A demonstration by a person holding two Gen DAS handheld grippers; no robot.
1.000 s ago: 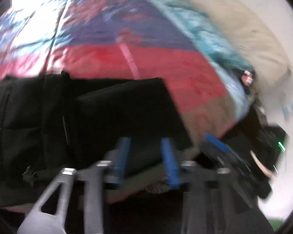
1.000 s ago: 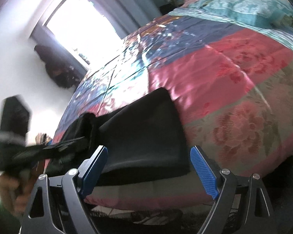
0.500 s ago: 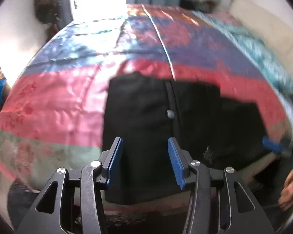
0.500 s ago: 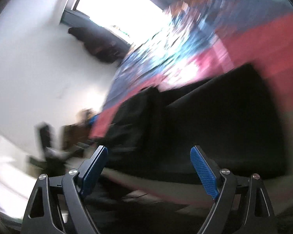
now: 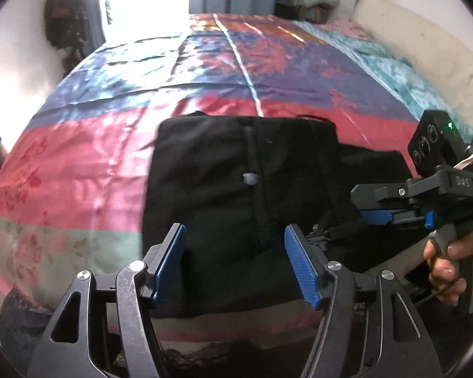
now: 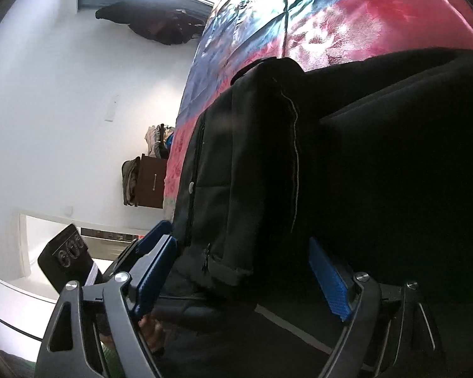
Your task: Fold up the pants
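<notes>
Black pants (image 5: 246,195) lie partly folded at the near edge of the bed (image 5: 78,170), on its satin quilt, the waist end toward the near left corner. Long axis runs along that near edge, left to right; a button shows on the upper layer.

Left gripper (image 5: 235,264) hangs just above the near hem of the waist end, pointing steeply down. Its jaws have just been opening; they stand roughly half apart, cloth beneath them, pads not pressing, nothing held.

Right gripper (image 6: 244,277) sits low at the same bed edge, farther right, aimed across the pants toward the left one. Jaws wide, straddling a folded edge of cloth; no pinch visible, so judged empty.

Judgement: the left is nearer the waist, the right nearer the leg end.

Hard to read: black on black hides the layer count and fold lines. The legs' far end is cut off in the right wrist view. Whether the right pads brush the cloth, cannot tell.
</notes>
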